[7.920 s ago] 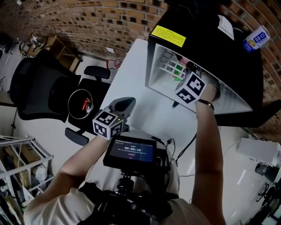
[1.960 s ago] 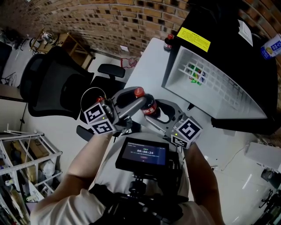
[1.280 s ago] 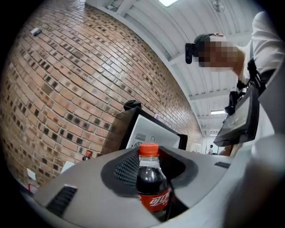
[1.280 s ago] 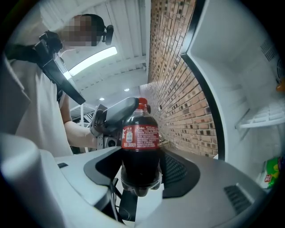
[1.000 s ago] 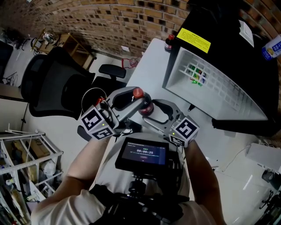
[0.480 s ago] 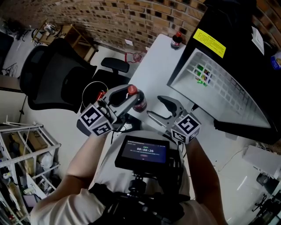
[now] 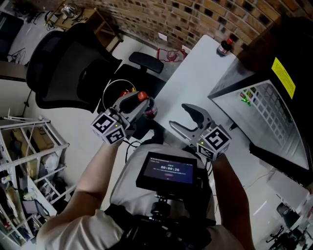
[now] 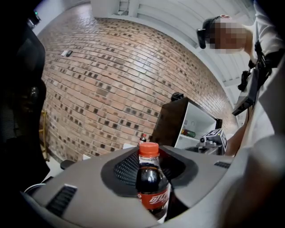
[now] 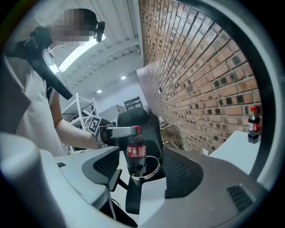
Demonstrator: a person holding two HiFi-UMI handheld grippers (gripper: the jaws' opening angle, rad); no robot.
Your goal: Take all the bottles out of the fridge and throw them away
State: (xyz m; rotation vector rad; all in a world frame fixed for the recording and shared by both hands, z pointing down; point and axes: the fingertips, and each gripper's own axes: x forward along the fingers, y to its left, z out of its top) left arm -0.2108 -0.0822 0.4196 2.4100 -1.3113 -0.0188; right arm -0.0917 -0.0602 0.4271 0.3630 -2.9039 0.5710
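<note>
The left gripper (image 7: 142, 101) is clamped on the neck and shoulder of a cola bottle (image 7: 149, 109). In the left gripper view the left gripper (image 8: 149, 165) has its two grey jaws pressed on either side of that bottle (image 8: 152, 189), which stands upright with its red cap above the jaws. The person holds it off the near left edge of the white table (image 7: 195, 78). The right gripper view shows the bottle (image 9: 136, 153) with its base at the round metal rim of a bin (image 9: 156, 168). In the head view that bin (image 7: 108, 89) sits just left of the bottle, in front of a black office chair (image 7: 68, 63). The right gripper (image 7: 178, 115) hovers over the table to the right, its jaws spread apart with nothing between them. A second, capped cola bottle (image 7: 225, 46) stands on the far end of the table, just beside the black fridge (image 7: 293, 41). The fridge stands open at the far right, and green items (image 7: 249, 95) lie on a white shelf inside it. A brick wall (image 7: 205, 14) runs behind the table.
</note>
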